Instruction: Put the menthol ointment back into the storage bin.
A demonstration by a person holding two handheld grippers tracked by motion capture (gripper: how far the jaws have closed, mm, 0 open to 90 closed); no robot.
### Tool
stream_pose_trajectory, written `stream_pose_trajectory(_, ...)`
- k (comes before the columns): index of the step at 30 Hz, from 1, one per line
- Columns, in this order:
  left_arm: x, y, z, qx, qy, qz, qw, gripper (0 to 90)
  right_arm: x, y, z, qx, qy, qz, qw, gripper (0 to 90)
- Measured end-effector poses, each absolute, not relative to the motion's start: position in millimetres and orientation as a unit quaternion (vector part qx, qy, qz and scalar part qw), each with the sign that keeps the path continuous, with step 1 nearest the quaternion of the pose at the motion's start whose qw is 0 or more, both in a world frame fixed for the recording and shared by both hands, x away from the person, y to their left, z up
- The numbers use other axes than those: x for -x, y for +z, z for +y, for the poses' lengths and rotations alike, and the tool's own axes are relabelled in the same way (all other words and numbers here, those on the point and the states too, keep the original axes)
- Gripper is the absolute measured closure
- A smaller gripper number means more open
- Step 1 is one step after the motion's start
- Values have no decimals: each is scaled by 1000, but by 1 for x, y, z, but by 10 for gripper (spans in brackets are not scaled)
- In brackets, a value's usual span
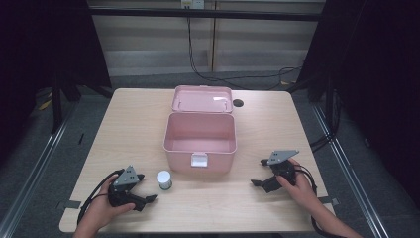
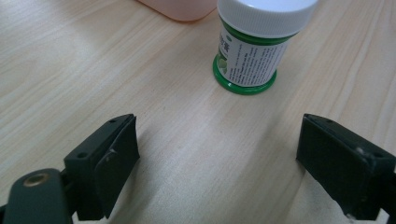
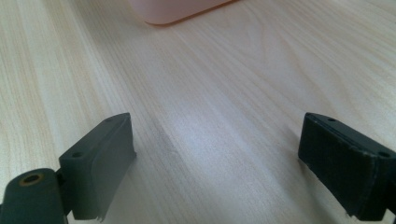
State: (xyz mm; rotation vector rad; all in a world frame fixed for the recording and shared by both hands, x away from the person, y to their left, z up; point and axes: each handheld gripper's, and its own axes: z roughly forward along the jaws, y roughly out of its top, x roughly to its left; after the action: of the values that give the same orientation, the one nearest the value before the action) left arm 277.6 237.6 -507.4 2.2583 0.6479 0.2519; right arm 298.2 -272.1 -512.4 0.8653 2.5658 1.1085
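Jar (image 1: 164, 179) is standing upright on the counter (image 1: 124, 129) just in front of the open pink box (image 1: 200, 144), and the left tongs (image 1: 146, 187) and right tongs (image 1: 257, 173) are waiting wide open, holding nothing.

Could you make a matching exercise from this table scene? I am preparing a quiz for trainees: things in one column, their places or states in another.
Things:
1. small green bottle with a white cap
2. pink plastic box
3. left gripper
4. right gripper

Places or states:
A. open, lid tipped back, middle of the wooden table
B. open, at the near right of the table
C. upright, just in front of the box's near left corner
D. open, jaws wide, facing the bottle

Pairs: 1-C, 2-A, 3-D, 4-B
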Motion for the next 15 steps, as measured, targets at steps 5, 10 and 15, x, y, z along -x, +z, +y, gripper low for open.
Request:
stream_pose_trajectory(5, -279, -507, 236, -881, 90, 266, 381, 111, -298, -512, -272, -294, 377, 872, 108, 100)
stream_pose_trajectory(10, -281, -499, 232, -895, 87, 274, 342, 160, -298, -512, -272, -294, 377, 872, 108, 100)
stream_pose_trajectory(15, -282, -489, 225, -913, 76, 277, 290, 194, -298, -512, -272, -294, 377, 872, 108, 100)
